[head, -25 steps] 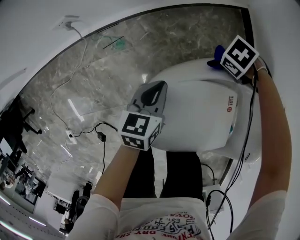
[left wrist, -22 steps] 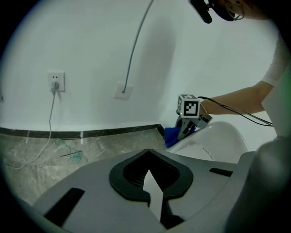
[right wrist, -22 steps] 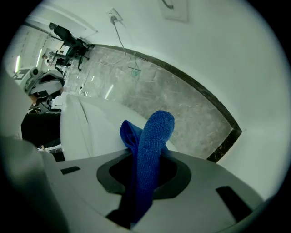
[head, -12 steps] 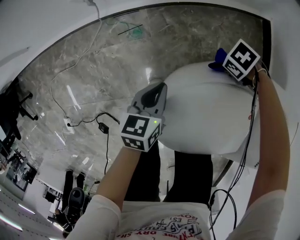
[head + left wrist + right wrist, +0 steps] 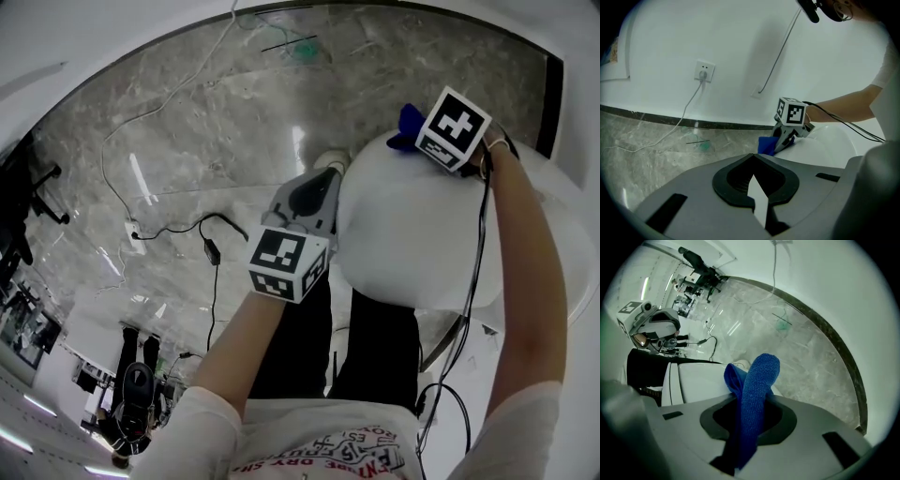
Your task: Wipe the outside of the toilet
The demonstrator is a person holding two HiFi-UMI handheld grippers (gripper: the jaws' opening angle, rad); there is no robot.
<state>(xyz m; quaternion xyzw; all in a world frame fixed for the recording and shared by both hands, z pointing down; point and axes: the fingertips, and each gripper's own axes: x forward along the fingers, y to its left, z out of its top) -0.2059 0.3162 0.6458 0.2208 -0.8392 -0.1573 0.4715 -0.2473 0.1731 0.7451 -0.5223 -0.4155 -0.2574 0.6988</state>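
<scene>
Washroom corner — white toilet (image 5: pixel 412 234), marble floor (image 5: pixel 187 141), wall socket (image 5: pixel 704 71) — lab gear (image 5: pixel 696 275) beyond.

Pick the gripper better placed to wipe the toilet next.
Right. The right gripper is shut on the blue cloth, and the cloth is at the far edge of the toilet. The left gripper holds nothing, jaws together, beside the toilet.

Floor: grey veined marble tiles (image 5: pixel 187 141) fill my view.
Cable: black cord with adapter block (image 5: pixel 212 251), nine o'clock.
Scrap: small green litter (image 5: pixel 305 52), twelve o'clock.
</scene>
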